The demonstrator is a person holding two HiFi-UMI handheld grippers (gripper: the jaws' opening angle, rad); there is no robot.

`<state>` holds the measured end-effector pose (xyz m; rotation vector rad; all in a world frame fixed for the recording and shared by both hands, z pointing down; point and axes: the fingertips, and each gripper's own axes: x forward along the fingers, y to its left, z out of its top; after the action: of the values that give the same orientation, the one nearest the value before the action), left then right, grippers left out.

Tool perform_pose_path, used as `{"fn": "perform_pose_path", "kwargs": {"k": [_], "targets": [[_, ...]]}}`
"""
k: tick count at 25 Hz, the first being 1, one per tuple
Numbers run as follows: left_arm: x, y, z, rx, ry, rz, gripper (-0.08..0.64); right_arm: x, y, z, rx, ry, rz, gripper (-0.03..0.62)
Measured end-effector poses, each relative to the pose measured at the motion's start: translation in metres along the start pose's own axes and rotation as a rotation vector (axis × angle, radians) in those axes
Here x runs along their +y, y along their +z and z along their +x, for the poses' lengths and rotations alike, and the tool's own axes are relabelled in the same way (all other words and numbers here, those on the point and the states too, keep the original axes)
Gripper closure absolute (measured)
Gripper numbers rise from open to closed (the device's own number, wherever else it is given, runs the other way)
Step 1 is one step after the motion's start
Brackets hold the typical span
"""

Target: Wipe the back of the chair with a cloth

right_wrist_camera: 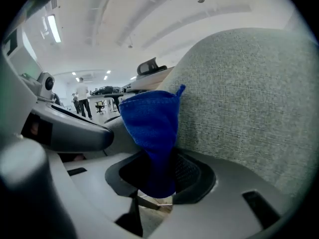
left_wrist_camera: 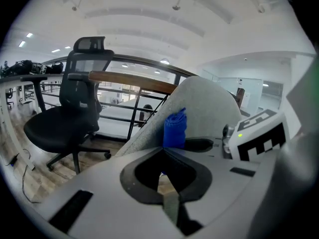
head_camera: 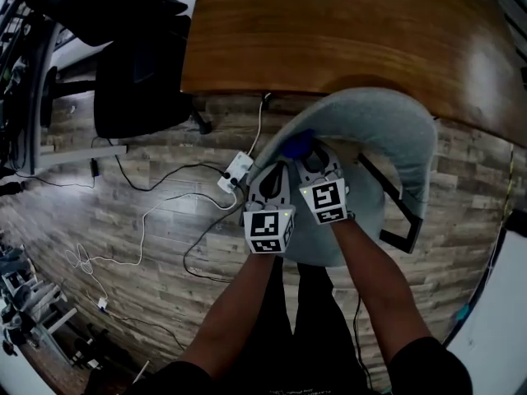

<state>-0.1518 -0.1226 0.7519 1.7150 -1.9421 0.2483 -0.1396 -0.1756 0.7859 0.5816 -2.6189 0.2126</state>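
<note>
A grey fabric chair [head_camera: 387, 122] stands below me, its curved back [right_wrist_camera: 249, 98] filling the right side of the right gripper view. My right gripper [right_wrist_camera: 158, 159] is shut on a blue cloth [right_wrist_camera: 152, 128], which sticks up from the jaws right against the chair back. In the head view the cloth [head_camera: 298, 144] shows at the left end of the back's rim. My left gripper [left_wrist_camera: 162, 149] sits just to the left, jaws shut with nothing seen between them. From there the cloth [left_wrist_camera: 174, 130] shows just beyond its tip, against the chair back [left_wrist_camera: 204, 108].
A wooden table [head_camera: 329, 31] lies just beyond the chair. A black office chair [head_camera: 136, 81] stands at the far left. A white power strip [head_camera: 235, 171] and loose cables [head_camera: 148, 212] lie on the wood floor to my left.
</note>
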Motion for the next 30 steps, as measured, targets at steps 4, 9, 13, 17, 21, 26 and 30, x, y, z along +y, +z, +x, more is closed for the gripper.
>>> {"fn": "perform_pose_path", "kwargs": {"k": [4, 9, 13, 17, 21, 26, 30], "targets": [[-0.008, 0.0, 0.009, 0.004, -0.026, 0.012, 0.561, -0.014, -0.004, -0.001, -0.005, -0.035, 0.011, 0.471], [-0.02, 0.003, 0.028, 0.011, -0.072, 0.051, 0.561, -0.037, -0.012, -0.004, -0.012, -0.093, 0.058, 0.471], [-0.033, 0.001, 0.04, 0.026, -0.116, 0.081, 0.561, -0.057, -0.021, -0.009, -0.005, -0.148, 0.083, 0.472], [-0.044, 0.0, 0.048, 0.042, -0.146, 0.092, 0.561, -0.075, -0.026, -0.018, 0.001, -0.2, 0.11, 0.471], [-0.057, 0.001, 0.057, 0.054, -0.188, 0.109, 0.561, -0.094, -0.034, -0.029, 0.0, -0.255, 0.143, 0.472], [-0.075, 0.004, 0.069, 0.054, -0.234, 0.131, 0.561, -0.114, -0.043, -0.042, -0.002, -0.312, 0.18, 0.472], [-0.096, 0.004, 0.074, 0.065, -0.275, 0.159, 0.561, -0.132, -0.051, -0.059, -0.017, -0.378, 0.238, 0.472]]}}
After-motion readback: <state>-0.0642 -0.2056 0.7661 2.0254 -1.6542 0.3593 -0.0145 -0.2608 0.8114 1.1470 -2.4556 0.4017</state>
